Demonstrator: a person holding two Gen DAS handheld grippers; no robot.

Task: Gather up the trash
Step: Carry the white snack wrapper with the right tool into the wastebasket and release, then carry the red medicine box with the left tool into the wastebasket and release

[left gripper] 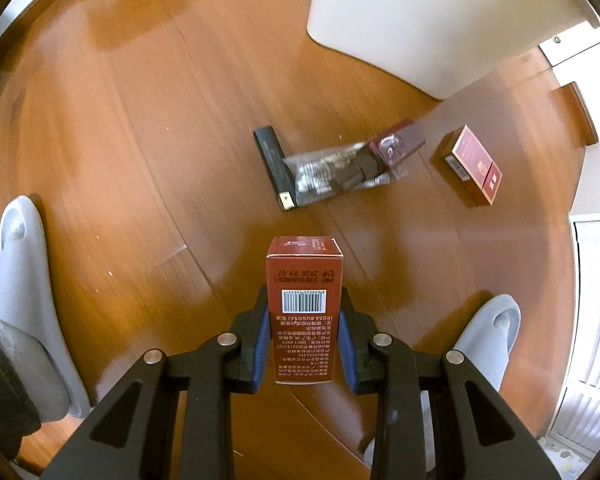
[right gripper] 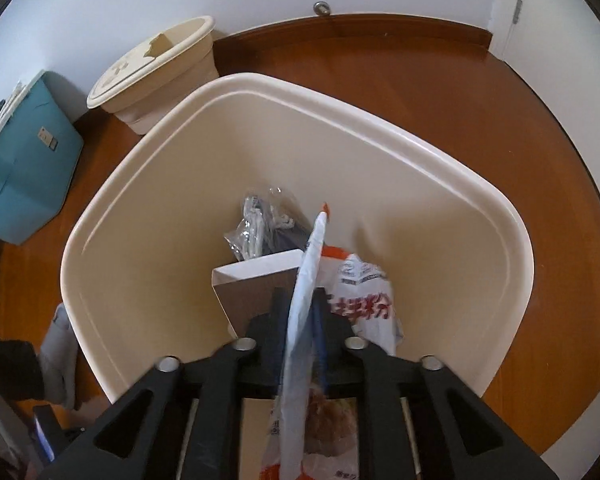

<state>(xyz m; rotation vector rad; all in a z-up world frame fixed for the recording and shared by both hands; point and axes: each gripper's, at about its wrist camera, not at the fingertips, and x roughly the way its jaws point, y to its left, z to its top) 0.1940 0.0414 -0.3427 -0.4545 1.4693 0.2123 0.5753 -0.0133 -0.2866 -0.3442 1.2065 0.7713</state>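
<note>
My left gripper [left gripper: 304, 300] is shut on a small red-brown carton [left gripper: 304, 280] with a barcode, held above the wooden floor. Farther on lie a black slim box [left gripper: 274, 168], a clear plastic bag of trash [left gripper: 340, 168] and a red cigarette pack [left gripper: 474, 164]. My right gripper [right gripper: 300, 300] is shut on a white and orange food packet [right gripper: 306, 300], held over the cream bin [right gripper: 440, 152]. Inside the bin lie a crumpled clear wrapper [right gripper: 256, 224], a white box [right gripper: 256, 270] and a printed bag [right gripper: 360, 292].
The cream bin's side [left gripper: 440, 20] stands at the back right in the left wrist view. Grey slippers [left gripper: 24, 304] flank the gripper on the floor. A second cream lidded bin [right gripper: 156, 72] and a teal box [right gripper: 24, 160] stand by the wall.
</note>
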